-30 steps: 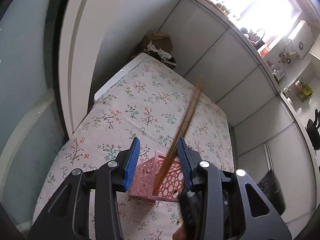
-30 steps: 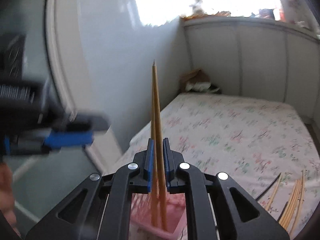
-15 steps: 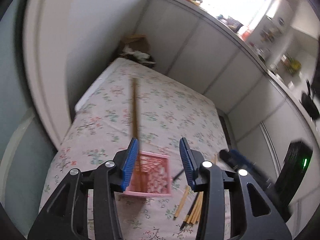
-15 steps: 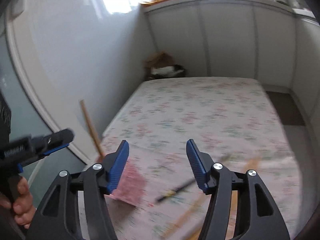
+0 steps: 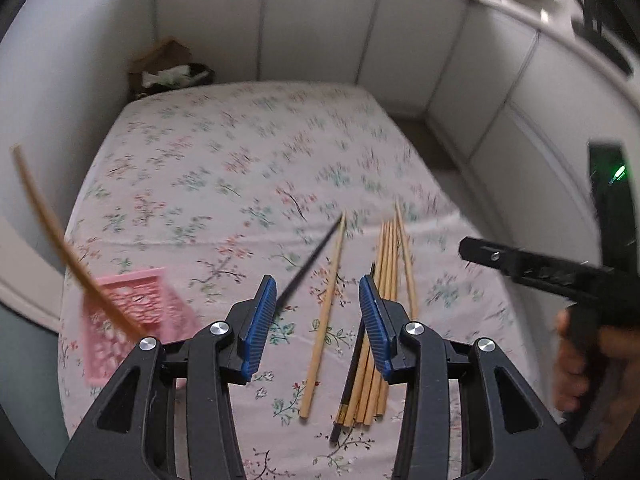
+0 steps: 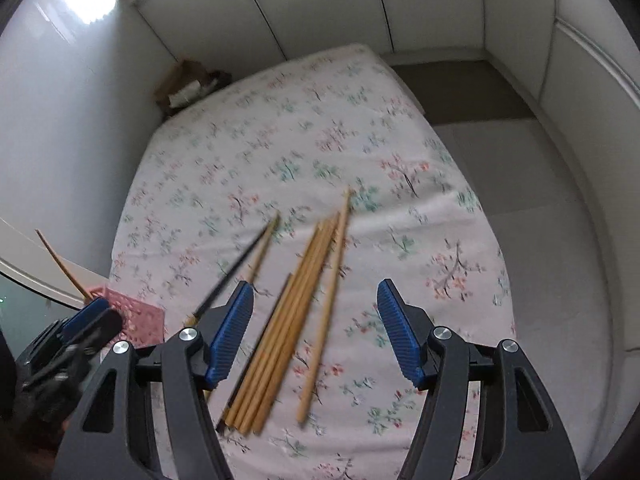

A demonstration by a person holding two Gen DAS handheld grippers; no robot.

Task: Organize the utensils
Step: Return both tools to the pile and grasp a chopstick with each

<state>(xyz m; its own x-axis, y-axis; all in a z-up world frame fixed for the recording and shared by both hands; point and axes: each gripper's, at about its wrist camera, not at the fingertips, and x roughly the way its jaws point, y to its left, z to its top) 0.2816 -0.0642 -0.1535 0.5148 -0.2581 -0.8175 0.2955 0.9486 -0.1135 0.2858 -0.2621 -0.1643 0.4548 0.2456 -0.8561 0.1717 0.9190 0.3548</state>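
A pink basket [image 5: 132, 320] stands on the floral cloth at the left, with wooden chopsticks [image 5: 48, 220] leaning out of it. Loose on the cloth lie a bundle of wooden chopsticks [image 5: 380, 320], a single wooden chopstick [image 5: 324, 316] and a black chopstick [image 5: 308, 268]. My left gripper [image 5: 316, 292] hangs open above the single chopstick, holding nothing. My right gripper [image 6: 316, 300] is open and empty over the bundle [image 6: 288, 328] and another single chopstick [image 6: 328, 304]. The basket [image 6: 140, 316] sits at its lower left.
The floral cloth [image 5: 240, 140] covers a long table ringed by white panels. A cardboard box [image 5: 168, 60] sits past the far end. Grey floor [image 6: 520, 160] lies right of the table. A hand [image 5: 580, 360] holds the right gripper at the left view's right edge.
The right gripper let go of the two wooden chopsticks in the pink basket and opened wide. Both grippers swung right, away from the basket, to above the loose chopsticks.
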